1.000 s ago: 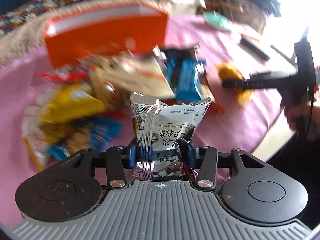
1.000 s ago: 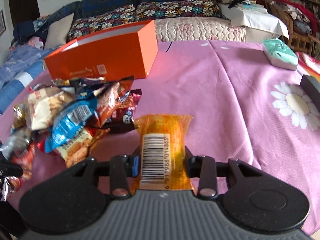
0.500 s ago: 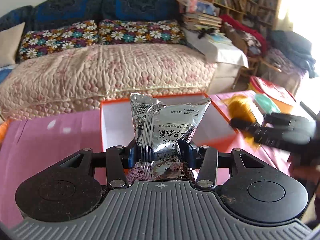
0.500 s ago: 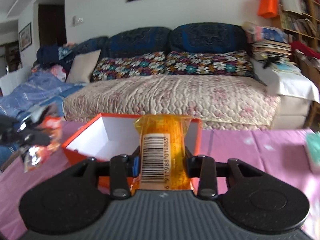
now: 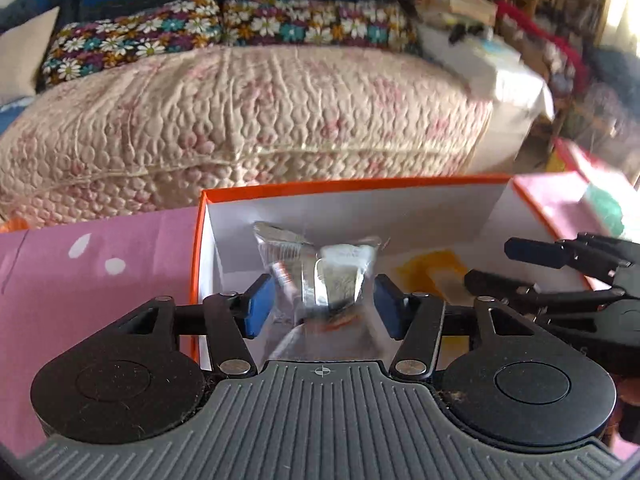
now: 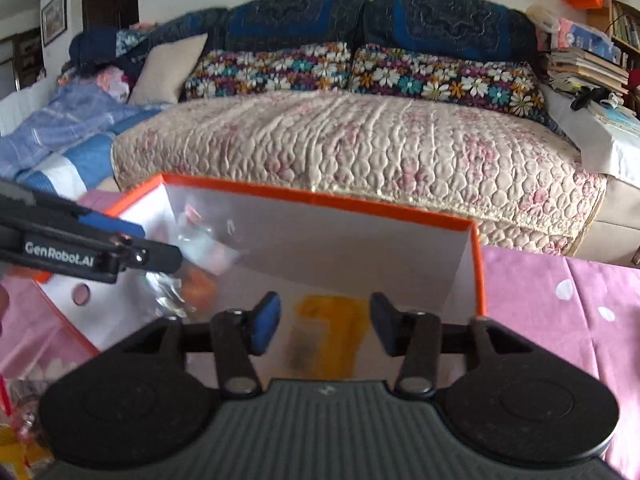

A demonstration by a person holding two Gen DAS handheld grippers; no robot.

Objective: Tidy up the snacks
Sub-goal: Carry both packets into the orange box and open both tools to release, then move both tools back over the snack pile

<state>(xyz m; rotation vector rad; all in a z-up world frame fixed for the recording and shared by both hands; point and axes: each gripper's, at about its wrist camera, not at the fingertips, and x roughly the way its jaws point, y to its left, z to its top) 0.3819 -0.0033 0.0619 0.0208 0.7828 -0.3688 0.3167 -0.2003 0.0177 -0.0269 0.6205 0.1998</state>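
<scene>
Both handheld grippers are poised side by side over the open orange cardboard box [image 5: 400, 208] with its white inside, each tilted down into it. The left gripper [image 5: 322, 304] has its blue-padded fingers [image 5: 258, 306] spread wide, and the crinkled silver foil snack packet [image 5: 320, 276] sits loose between them, blurred, touching neither pad as far as I can see. The right gripper [image 6: 322, 318] is spread just as wide; the orange-yellow snack packet [image 6: 328, 332] lies between its fingers, also blurred and gripped by nothing. I cannot tell whether either packet is resting on the box floor or is in the air above it.

From the left camera the right gripper's black fingers [image 5: 536, 252] reach in over the box's right side, close beside the orange-yellow packet [image 5: 432, 268]. From the right camera the left gripper's arm [image 6: 80, 248] crosses the box's left corner, above the silver packet [image 6: 188, 264].

Counting: two grippers, one box, two packets within its walls, one silver and one orange-yellow. The box stands on a pink tablecloth [image 5: 100, 264], with a quilted sofa [image 6: 340, 144] behind it.
</scene>
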